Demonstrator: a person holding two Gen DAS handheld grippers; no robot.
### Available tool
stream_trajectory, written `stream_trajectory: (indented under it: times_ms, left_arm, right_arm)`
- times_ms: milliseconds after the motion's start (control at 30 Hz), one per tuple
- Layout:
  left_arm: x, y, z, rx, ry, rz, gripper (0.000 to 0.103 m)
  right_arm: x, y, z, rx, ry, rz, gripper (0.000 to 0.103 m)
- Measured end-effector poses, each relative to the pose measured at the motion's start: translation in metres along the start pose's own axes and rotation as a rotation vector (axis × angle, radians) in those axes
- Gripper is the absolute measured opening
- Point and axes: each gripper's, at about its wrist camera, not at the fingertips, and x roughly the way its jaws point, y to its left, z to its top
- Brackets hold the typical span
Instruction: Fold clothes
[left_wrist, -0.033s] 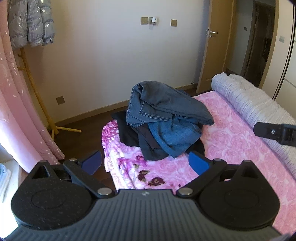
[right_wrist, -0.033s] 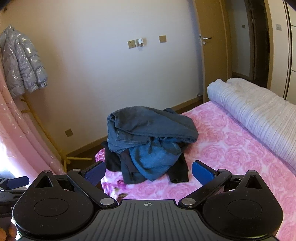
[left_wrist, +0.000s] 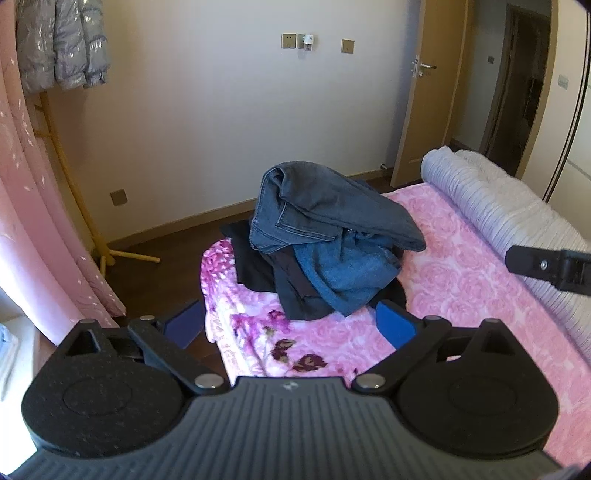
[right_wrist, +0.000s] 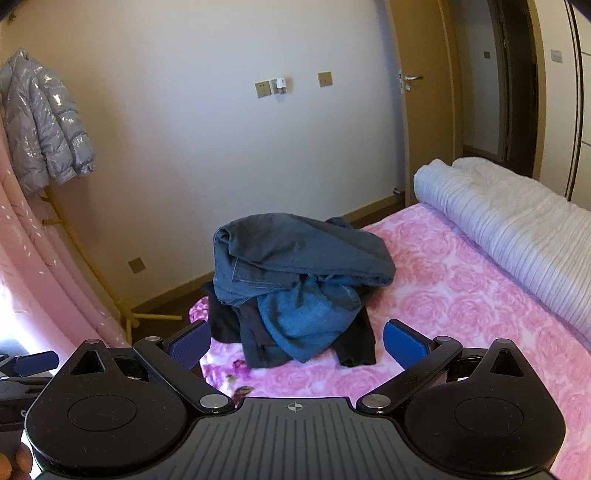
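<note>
Clothes pile (left_wrist: 325, 243) sits on the bed (left_wrist: 461, 280), near the foot corner closest to the wall. The pile is unfolded, heaped loosely.

Top layer: dark blue jeans (left_wrist: 317, 206), bunched, with waistband seam and stitching visible on the left side and one leg draped toward the right. Beneath it: a lighter blue denim garment (left_wrist: 343, 277), crumpled, spilling toward the front of the heap. Bottom: black garments (left_wrist: 255, 266), partly flattened, with edges sticking out left and front; how many black pieces there are cannot be told.

In the right wrist view the same heap (right_wrist: 299, 284) shows the same stacking, with a black corner reaching out at the front right.

Bed cover: pink rose print, with a darker magenta floral section at the corner. A rolled white ribbed quilt (left_wrist: 491, 206) lies along the far right side, well apart from the pile.

Left tool (left_wrist: 291, 325): fingers spread wide, blue pads apart, nothing between them, above the bed corner short of the pile.

Right tool (right_wrist: 297, 341): fingers likewise spread wide, empty, facing the pile without touching it.

A silver puffer jacket (left_wrist: 62, 44) hangs on a yellow wooden rack (left_wrist: 77, 199) beside pink curtains (left_wrist: 33, 221).
</note>
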Motion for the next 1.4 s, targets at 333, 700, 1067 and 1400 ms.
stream_trajectory:
  times_ms: [333, 700, 1067, 1400]
  left_arm:
    - [0.008, 0.002, -0.007, -0.049, 0.011, -0.041, 0.097]
    - [0.003, 0.0, -0.001, -0.037, -0.002, -0.03, 0.097]
    - [0.002, 0.001, 0.001, -0.024, -0.004, -0.024, 0.097]
    - [0.002, -0.001, 0.002, -0.017, -0.003, -0.035, 0.097]
  right_arm:
    - [0.005, -0.003, 0.0, -0.01, -0.027, -0.019, 0.102]
    - [0.007, -0.004, 0.004, -0.03, -0.037, -0.041, 0.102]
    - [0.011, -0.012, 0.002, 0.01, -0.014, -0.047, 0.102]
    - [0.009, -0.014, 0.004, 0.01, -0.029, -0.033, 0.102]
